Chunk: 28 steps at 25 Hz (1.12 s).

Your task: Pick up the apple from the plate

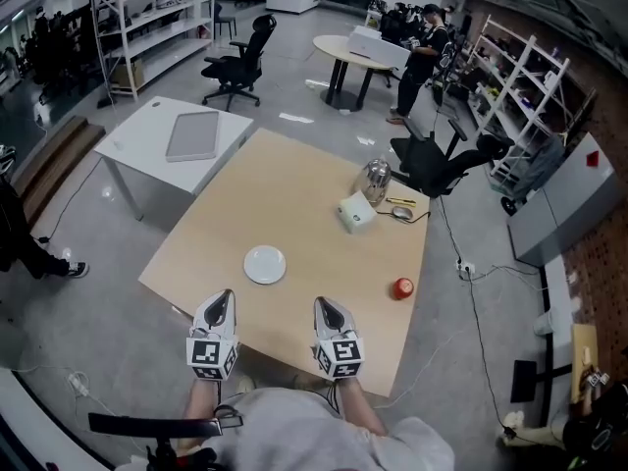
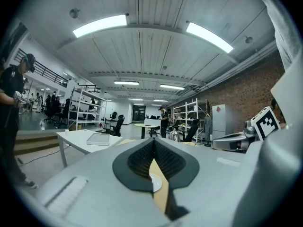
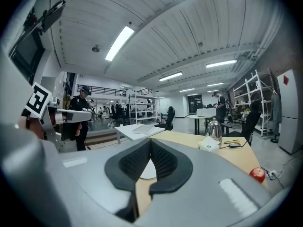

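Note:
The red apple (image 1: pixel 403 287) lies on the bare wooden table (image 1: pixel 294 189) near its right edge, well to the right of the empty white plate (image 1: pixel 265 264). In the right gripper view the apple (image 3: pixel 257 174) shows at the far right and the plate (image 3: pixel 146 170) shows through the gap below the jaws. My left gripper (image 1: pixel 227 296) and right gripper (image 1: pixel 322 304) hover side by side over the table's near edge, both shut with nothing in them. The left gripper (image 2: pixel 154 143) points toward the plate (image 2: pixel 155 182). The right gripper (image 3: pixel 150 143) points level across the table.
A metal kettle (image 1: pixel 374 180), a white box (image 1: pixel 356 212) and a mouse with a cable (image 1: pixel 402 212) sit at the table's far right. A white side table with a laptop (image 1: pixel 192 135) stands to the left. A black office chair (image 1: pixel 437 165) is beyond the right corner.

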Available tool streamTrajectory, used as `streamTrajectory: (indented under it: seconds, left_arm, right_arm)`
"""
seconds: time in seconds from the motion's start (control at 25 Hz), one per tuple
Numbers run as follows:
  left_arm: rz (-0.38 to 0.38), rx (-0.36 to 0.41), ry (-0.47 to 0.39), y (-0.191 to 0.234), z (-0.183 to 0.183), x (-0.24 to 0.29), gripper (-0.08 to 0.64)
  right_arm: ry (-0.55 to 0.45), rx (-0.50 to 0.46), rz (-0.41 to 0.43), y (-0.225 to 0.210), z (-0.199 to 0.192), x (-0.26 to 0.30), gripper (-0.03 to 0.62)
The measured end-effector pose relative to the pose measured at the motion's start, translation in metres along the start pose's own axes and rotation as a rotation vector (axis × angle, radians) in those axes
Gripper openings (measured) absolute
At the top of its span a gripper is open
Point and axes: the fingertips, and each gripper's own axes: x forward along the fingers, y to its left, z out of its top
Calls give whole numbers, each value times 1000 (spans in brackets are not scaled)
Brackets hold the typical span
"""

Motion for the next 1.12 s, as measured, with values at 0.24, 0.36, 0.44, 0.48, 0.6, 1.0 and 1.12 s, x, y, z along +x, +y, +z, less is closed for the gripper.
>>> streamTrajectory:
  seconds: [0.24, 0.36, 0.44, 0.48, 0.6, 1.0, 1.12]
  left_arm:
    - [9, 3, -9, 6, 4, -9, 20]
    - [14, 7, -12, 7, 4, -12, 20]
    - [15, 9, -13, 9, 5, -13, 20]
    - [14, 8, -13, 10, 6, -13, 20]
    - [12, 8, -14, 8, 6, -12, 20]
    - [0, 9, -10, 1, 7, -13, 20]
    - [-1, 13, -10, 0, 6, -12, 20]
  right_arm:
    - [-4, -9, 12, 11, 2, -1, 6]
    - [-5, -4, 22, 13, 1, -2, 6]
    - [-7, 6, 25, 14, 3, -2, 6]
    - [-9, 10, 26, 15, 3, -1, 6]
    - [-11, 12, 27, 14, 5, -2, 6]
    - [-6, 11, 26, 13, 4, -7, 6]
    - [-6, 15, 26, 11, 3, -7, 6]
